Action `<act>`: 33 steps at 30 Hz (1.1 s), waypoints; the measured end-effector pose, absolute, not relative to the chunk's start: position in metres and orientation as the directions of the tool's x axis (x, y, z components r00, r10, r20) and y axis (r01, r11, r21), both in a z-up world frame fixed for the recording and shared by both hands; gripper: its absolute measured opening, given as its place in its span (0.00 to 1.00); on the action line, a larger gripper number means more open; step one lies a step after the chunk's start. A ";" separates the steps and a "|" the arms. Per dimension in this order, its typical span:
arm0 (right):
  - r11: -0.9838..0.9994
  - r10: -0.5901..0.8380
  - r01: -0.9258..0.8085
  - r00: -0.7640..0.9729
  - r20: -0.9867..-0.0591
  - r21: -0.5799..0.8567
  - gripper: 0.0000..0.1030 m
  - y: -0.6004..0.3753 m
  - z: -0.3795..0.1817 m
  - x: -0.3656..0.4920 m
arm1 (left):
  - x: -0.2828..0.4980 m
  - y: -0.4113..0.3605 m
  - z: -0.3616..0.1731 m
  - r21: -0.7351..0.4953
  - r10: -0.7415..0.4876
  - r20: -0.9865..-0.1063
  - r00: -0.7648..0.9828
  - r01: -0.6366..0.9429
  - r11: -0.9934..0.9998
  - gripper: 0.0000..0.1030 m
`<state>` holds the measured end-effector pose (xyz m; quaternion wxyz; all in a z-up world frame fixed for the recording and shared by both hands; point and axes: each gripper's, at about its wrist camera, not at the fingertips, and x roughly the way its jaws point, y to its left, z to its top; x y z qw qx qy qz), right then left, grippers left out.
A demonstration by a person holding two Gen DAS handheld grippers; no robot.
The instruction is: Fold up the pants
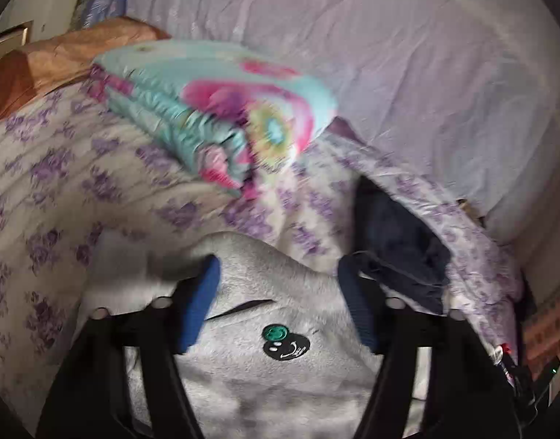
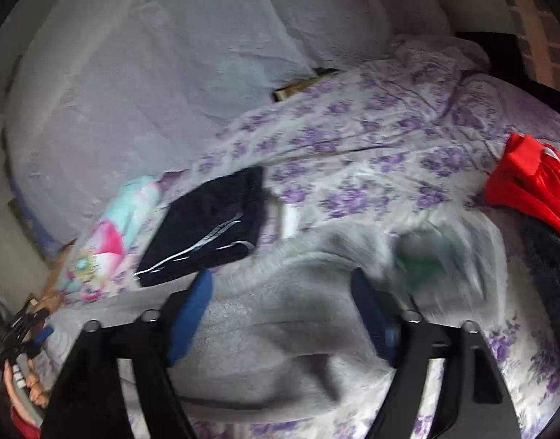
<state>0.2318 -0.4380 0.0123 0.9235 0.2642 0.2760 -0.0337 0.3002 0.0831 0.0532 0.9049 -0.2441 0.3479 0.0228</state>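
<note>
Grey fleece pants (image 1: 265,376) with a small green and black smiley patch (image 1: 285,342) lie on the flowered bed sheet (image 1: 60,190). My left gripper (image 1: 278,274) is open, its blue-padded fingers (image 1: 201,307) wide apart just over the grey cloth. In the right wrist view the same pants (image 2: 280,344) lie bunched, blurred by motion. My right gripper (image 2: 280,285) is open over them, its fingers (image 2: 190,314) on either side of a raised fold. Neither gripper holds cloth.
A folded teal and pink flowered blanket (image 1: 221,109) lies ahead of the left gripper. Folded dark navy shorts (image 2: 206,226) with white stripes lie beside it. A red garment (image 2: 532,186) lies at the right. A lilac pillow (image 1: 389,55) is behind.
</note>
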 end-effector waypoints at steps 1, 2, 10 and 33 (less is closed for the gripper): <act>0.834 0.092 0.208 0.861 -0.500 0.511 0.81 -0.442 0.005 0.226 | 0.299 0.086 0.038 -0.449 -0.147 -0.645 0.750 -0.217 0.867 0.70; 0.818 0.137 0.183 0.858 -0.494 0.545 0.81 -0.446 0.001 0.224 | 0.295 0.088 0.026 -0.488 -0.190 -0.621 0.760 -0.186 0.853 0.71; 0.767 0.095 0.267 0.852 -0.515 0.584 0.81 -0.482 -0.001 0.199 | 0.265 0.088 0.023 -0.485 -0.212 -0.522 0.826 -0.083 0.871 0.90; 0.704 0.205 0.358 0.724 -0.658 0.613 0.12 -0.480 -0.076 0.216 | 0.286 0.066 -0.002 -0.367 -0.179 -0.641 0.747 -0.094 0.925 0.95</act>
